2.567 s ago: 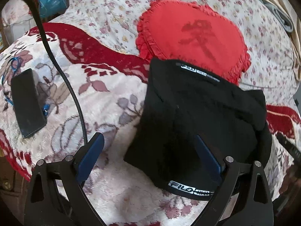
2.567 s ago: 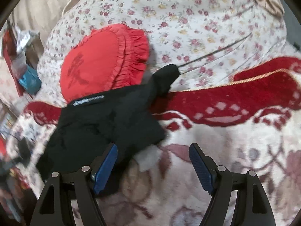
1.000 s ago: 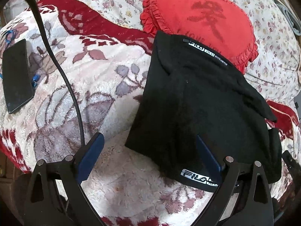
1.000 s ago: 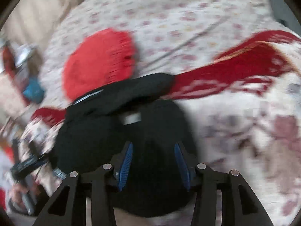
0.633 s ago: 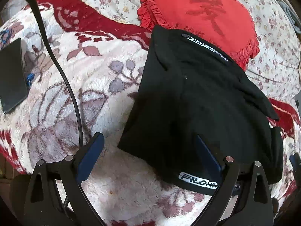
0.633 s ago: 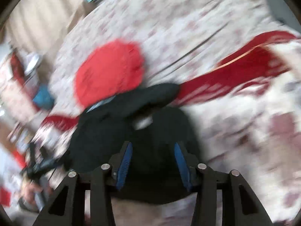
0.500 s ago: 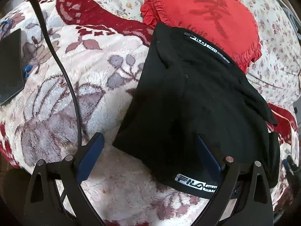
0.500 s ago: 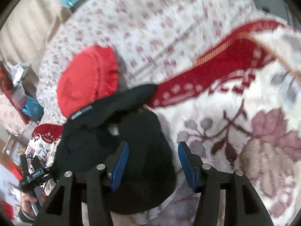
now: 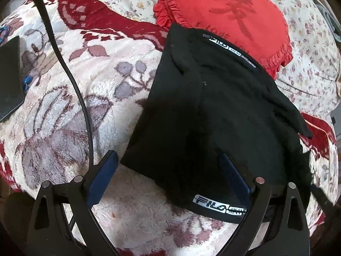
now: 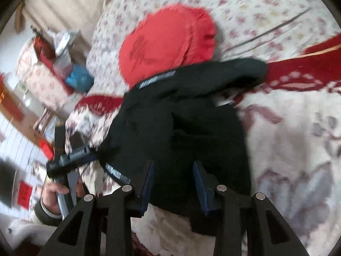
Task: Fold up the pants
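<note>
Black folded pants (image 9: 213,117) with silver lettering lie on a fluffy floral blanket (image 9: 85,111). My left gripper (image 9: 168,170) stands open and wide over their near edge. Its right finger rests above the fabric and its left finger above bare blanket. In the right wrist view the pants (image 10: 174,128) fill the middle. My right gripper (image 10: 174,181) straddles their near edge, its jaws closing with black cloth between the pads; no firm pinch shows. A hand (image 10: 55,189) holds the left gripper (image 10: 70,160) at the pants' left side.
A red heart-shaped cushion (image 9: 230,15) lies just behind the pants. A dark phone (image 9: 9,76) and a black cable (image 9: 70,74) rest on the blanket to the left. Boxes and clutter (image 10: 42,68) stand beyond the bed's left edge.
The right gripper swung so the pants sit squarely ahead, and its jaws narrowed over the cloth. The left gripper stayed open and in place.
</note>
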